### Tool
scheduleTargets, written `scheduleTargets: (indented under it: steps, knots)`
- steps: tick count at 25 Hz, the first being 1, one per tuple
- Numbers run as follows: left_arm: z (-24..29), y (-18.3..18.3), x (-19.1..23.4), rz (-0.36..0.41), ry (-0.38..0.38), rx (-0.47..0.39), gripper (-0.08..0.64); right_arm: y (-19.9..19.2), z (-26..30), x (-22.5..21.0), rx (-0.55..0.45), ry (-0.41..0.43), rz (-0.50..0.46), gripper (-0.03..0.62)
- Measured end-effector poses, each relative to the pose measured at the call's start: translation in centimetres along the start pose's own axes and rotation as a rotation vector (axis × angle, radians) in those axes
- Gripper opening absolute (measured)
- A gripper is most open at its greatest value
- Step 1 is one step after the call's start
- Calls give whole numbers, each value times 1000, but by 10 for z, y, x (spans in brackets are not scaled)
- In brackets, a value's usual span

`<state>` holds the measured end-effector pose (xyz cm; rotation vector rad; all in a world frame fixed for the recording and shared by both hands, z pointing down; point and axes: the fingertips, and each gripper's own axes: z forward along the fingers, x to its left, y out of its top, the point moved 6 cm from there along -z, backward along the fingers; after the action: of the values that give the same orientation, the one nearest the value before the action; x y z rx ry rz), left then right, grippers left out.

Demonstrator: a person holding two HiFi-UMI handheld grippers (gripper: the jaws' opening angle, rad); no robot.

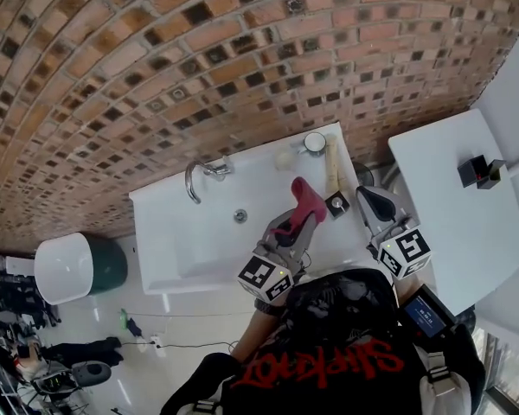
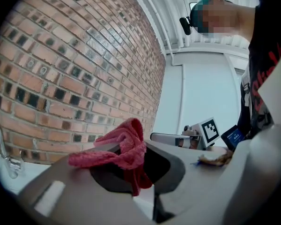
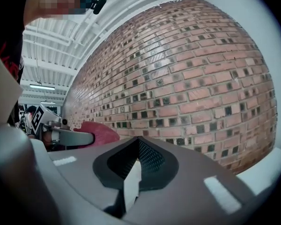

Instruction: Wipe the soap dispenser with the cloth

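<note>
Clamping red cloth (image 2: 125, 143) in left gripper (image 2: 131, 156) jaws, right gripper (image 3: 138, 146) jaws together, empty, soap dispenser (image 1: 314, 143) only in head view.

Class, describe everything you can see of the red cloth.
The pinkish-red cloth, nubbly like terry towelling, is bunched into folds and clamped between the jaws of the left hand-held gripper. One fold arches above the jaws and a tail droops below. It hangs before the brick wall, touching only that gripper.

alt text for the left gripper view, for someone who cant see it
The left gripper is shut on a bunched red cloth, in front of a brick wall. A chrome tap shows at the left edge, and the right gripper at the right.
</note>
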<state>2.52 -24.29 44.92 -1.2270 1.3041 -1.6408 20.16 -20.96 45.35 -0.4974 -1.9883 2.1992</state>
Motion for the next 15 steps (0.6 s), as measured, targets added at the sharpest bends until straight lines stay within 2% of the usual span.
scheduleTargets:
  steps: [7, 15]
  knots:
    - [-19, -7, 12, -28, 76, -4, 41, -4, 15, 13, -2, 90, 33, -2]
    - [-61, -19, 18, -96, 148, 19, 41, -17, 33, 56, 55, 172, 16, -2]
